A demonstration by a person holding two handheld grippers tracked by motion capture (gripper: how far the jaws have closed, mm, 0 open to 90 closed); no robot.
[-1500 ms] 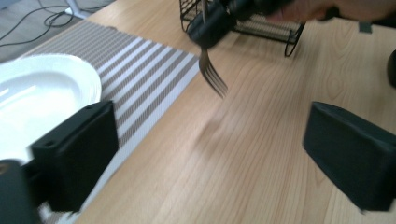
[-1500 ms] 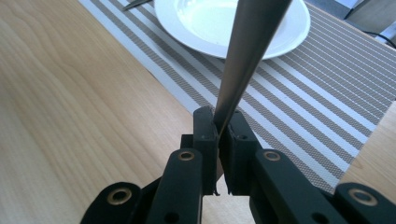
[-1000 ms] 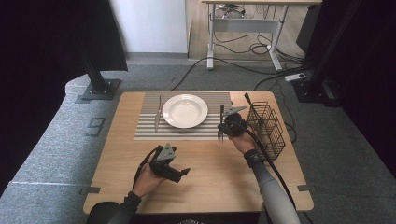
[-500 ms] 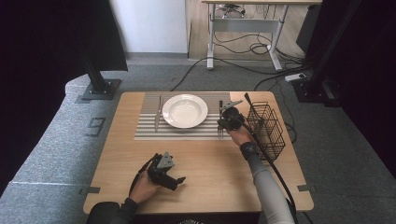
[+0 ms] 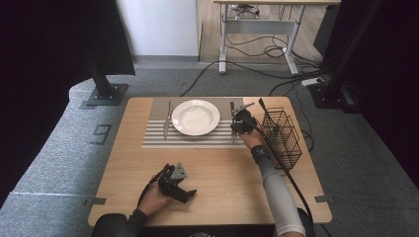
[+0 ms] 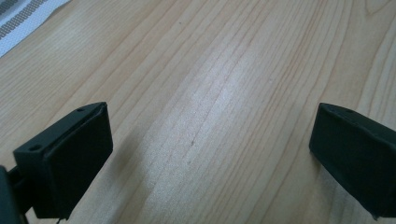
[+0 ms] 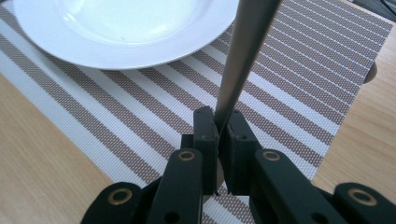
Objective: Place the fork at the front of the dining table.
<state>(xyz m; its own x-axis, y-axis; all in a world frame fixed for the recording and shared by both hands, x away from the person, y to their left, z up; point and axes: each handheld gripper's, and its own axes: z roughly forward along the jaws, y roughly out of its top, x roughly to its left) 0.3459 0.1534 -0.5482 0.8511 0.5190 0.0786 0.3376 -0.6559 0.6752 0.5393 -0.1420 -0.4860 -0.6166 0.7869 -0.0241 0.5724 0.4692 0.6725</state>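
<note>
- Right gripper positioned at the right edge of the striped placemat, just right of the white plate, with the forearm reaching in from the bottom of the high view.
- Clamped tight on a metal utensil handle, as seen in the right gripper view; both black jaws pressed against the handle's lower end.
- Handle rising away from the jaws and tilted slightly to the right, passing above the placemat stripes and beside the plate rim.
- Working end of that utensil out of frame in the right gripper view, so fork, knife or spoon cannot be told there.
- In the high view, a slim piece of cutlery seen at the gripper, running along the placemat's right border; too small to name more closely.
- Another piece of cutlery lying on the placemat just left of the plate, parallel to the mat's short edge.
- Black wire basket standing on the table just right of the right gripper, near the table's right edge.
- Left gripper low over the bare wood near the front edge, well apart from the placemat.
- Jaws spread wide, nothing between them; plain wood grain between the two black pads in the left gripper view, with a corner of the placemat at upper left.
</note>
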